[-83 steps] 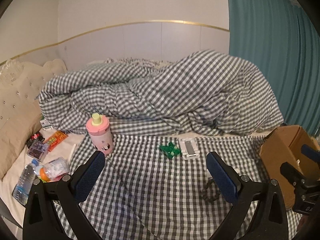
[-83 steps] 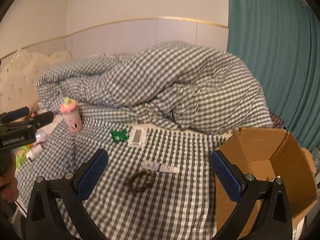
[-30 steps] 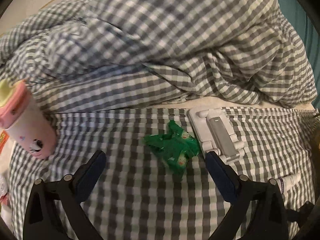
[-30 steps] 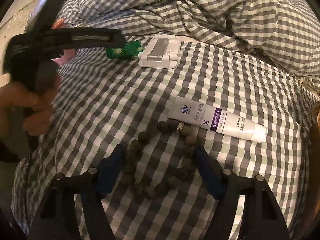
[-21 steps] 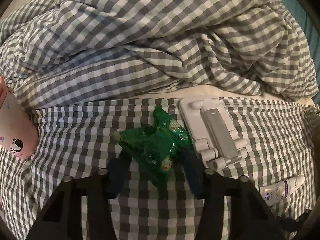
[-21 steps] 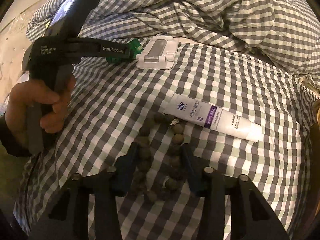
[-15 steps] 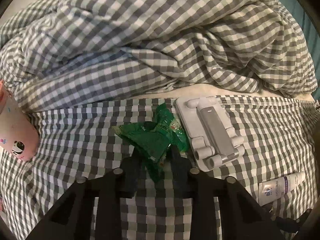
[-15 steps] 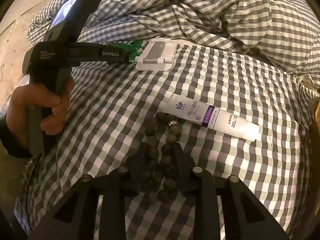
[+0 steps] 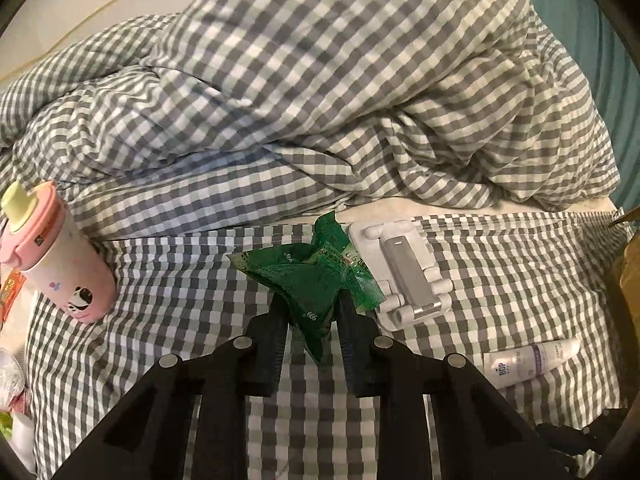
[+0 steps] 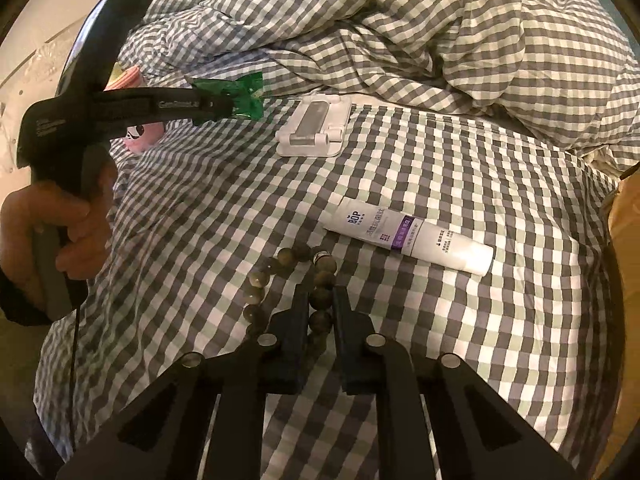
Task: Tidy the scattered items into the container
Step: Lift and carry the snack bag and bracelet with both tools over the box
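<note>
My left gripper (image 9: 312, 300) pinches a crumpled green snack packet (image 9: 304, 276) between its pads, and its jaws are still closing on it. The right wrist view shows that gripper (image 10: 212, 106) from the side, held by a hand, with the packet (image 10: 244, 96) sticking out past its tips. My right gripper (image 10: 320, 296) is shut on a dark bead bracelet (image 10: 260, 280), whose loose loop trails to the left on the checked sheet. The brown cardboard box (image 10: 628, 216) shows only as an edge at the far right.
A white phone stand (image 9: 400, 272) lies just right of the packet. A white and purple tube (image 10: 408, 240) lies right of the bracelet. A pink cup (image 9: 56, 256) stands at the left. A bunched checked quilt (image 9: 320, 100) fills the back of the bed.
Both grippers went from wide open to closed, the left on the green packet and the right on the bracelet. The bracelet's round loop was squeezed narrow.
</note>
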The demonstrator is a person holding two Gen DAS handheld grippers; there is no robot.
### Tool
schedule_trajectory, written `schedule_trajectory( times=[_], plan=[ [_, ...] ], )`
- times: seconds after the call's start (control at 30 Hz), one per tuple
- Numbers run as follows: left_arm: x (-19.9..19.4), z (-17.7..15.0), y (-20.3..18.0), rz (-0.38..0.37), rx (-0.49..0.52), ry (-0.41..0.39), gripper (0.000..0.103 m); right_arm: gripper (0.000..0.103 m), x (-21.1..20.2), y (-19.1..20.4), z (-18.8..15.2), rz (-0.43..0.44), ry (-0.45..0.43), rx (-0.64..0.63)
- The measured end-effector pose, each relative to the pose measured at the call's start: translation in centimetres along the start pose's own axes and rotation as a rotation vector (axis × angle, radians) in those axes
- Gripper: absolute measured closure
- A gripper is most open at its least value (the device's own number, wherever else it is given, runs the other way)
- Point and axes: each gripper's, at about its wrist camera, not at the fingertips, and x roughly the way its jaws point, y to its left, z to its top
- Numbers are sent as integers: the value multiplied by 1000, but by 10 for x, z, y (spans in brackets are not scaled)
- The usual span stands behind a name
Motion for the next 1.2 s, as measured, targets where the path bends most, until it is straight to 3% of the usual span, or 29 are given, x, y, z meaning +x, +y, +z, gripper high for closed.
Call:
schedule_trajectory(
  times=[0.4, 1.2],
  plan=[
    [-50, 11, 13, 15, -47, -48, 80, 92, -47, 3, 5, 5, -83, -2],
    [-203, -1, 3, 0, -106, -209, 80, 92, -172, 18, -12, -33, -276, -12]
  ],
)
